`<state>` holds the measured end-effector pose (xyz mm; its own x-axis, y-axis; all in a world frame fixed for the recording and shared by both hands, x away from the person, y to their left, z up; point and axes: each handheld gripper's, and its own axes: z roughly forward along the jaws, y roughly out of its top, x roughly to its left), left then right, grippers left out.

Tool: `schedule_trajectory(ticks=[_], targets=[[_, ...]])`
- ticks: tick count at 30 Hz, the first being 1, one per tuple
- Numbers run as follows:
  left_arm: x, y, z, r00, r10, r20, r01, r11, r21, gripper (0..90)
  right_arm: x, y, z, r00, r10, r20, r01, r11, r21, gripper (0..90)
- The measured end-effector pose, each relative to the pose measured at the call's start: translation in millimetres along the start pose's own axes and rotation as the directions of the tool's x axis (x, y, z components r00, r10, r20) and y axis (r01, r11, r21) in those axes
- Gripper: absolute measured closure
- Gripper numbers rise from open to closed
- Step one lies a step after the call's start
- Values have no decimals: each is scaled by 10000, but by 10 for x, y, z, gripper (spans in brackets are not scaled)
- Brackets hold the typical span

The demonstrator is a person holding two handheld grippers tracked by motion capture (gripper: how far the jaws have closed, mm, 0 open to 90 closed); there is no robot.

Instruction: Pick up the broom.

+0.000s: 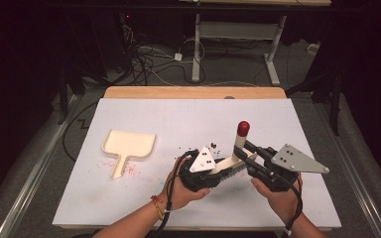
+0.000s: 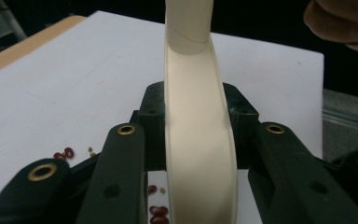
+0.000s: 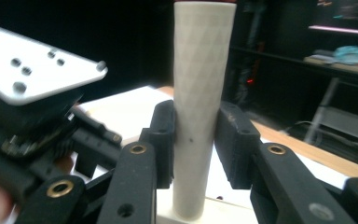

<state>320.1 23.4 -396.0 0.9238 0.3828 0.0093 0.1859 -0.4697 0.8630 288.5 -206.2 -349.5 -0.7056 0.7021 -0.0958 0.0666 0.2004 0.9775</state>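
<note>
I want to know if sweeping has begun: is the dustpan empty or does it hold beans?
Empty, as far as the high view shows: the dustpan lies flat with a bare cream tray, while the beans are on the table.

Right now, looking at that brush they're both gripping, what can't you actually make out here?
- Brush bristles: high view, mostly hidden behind the left gripper.
- Brush's red tip: right gripper view, cut off by the top edge.
- Red beans: left gripper view, partly covered by the brush; too small to count.
- Dustpan contents: high view, too small.

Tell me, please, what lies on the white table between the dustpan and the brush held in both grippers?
In the high view, faint pinkish specks beside the dustpan, then bare white table, then a few small dark beans near the brush.
</note>
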Motion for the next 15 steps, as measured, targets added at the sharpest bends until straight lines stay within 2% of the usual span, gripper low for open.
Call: schedule_trajectory(ticks=[2,3,5,6,7,8,9,11,12,14,15], targets=[[53,-18,-42,9989,155,449,-172,9992,359,656,-50,-15,-8,9990,-85,-432,90,9999,120,621],[78,-24,-70,9979,240,600,-269,9985,479,657,-89,-28,1,9962,-106,-869,124,9997,207,574],[121,-28,-136,9954,482,824,-534,9966,624,657,-158,-55,39,9887,-210,-1486,320,9969,721,519],[133,-28,-169,9941,590,908,-648,9959,628,657,-190,-75,53,9820,-201,-1880,381,9950,923,497],[142,-30,-198,9919,673,1073,-743,9953,625,657,-219,-99,72,9719,-201,-2343,483,9922,1151,476],[143,-31,-225,9888,870,1217,-956,9932,671,657,-237,-124,94,9652,-312,-2597,698,9876,1408,461],[133,-33,-247,9856,1118,1267,-1220,9897,752,657,-253,-152,117,9565,-475,-2877,980,9816,1638,450],[106,-44,-264,9780,1515,1434,-1666,9809,1000,656,-273,-209,165,9378,-480,-3439,1184,9753,1867,409],[89,-54,-266,9740,1658,1546,-1830,9775,1046,657,-268,-234,187,9255,-457,-3759,1271,9726,1945,403],[62,-66,-263,9673,1849,1738,-2070,9711,1190,656,-246,-274,242,9057,-672,-4186,1769,9572,2291,370],[51,-71,-261,9623,1963,1883,-2207,9682,1183,656,-237,-295,268,8909,-621,-4500,1903,9505,2455,374]])
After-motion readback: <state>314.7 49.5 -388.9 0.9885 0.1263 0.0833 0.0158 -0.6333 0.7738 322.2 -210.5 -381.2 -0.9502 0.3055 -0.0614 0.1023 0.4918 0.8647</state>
